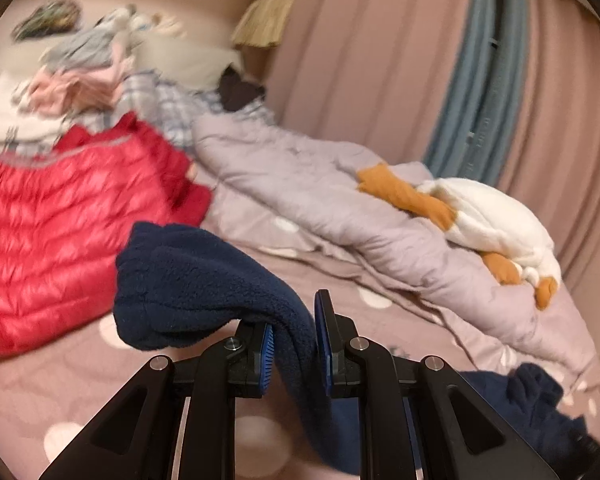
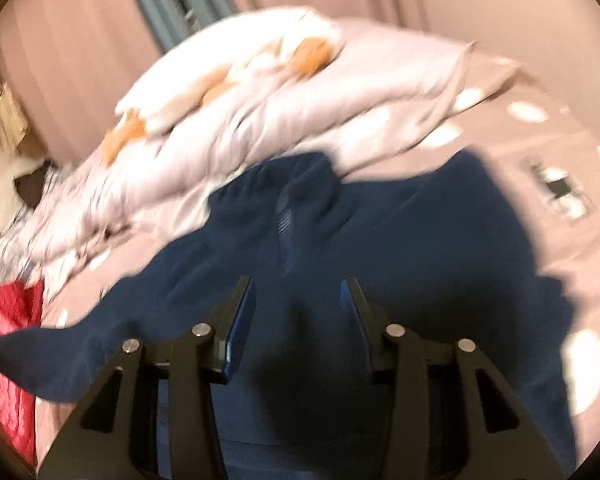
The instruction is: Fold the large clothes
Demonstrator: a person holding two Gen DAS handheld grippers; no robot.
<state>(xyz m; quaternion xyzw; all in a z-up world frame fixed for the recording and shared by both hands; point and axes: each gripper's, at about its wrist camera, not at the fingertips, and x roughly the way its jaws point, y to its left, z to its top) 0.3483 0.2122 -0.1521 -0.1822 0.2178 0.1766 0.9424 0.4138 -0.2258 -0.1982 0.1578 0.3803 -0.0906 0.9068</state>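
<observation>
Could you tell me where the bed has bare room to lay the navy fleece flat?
Bare dotted sheet lies between the red puffer jacket and the lilac duvet, under the navy fleece. The far-left clothes pile is crowded; a plush toy tops the duvet.

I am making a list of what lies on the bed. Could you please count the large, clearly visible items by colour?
Navy: 1, the navy blue fleece garment, held in the left gripper jaws.
Red: 1, the red quilted puffer jacket.
Lilac: 1, the pale lilac quilted duvet.
White and orange: 1, the white and orange plush item.
Total: 4. The blurred pile behind is not counted.
</observation>
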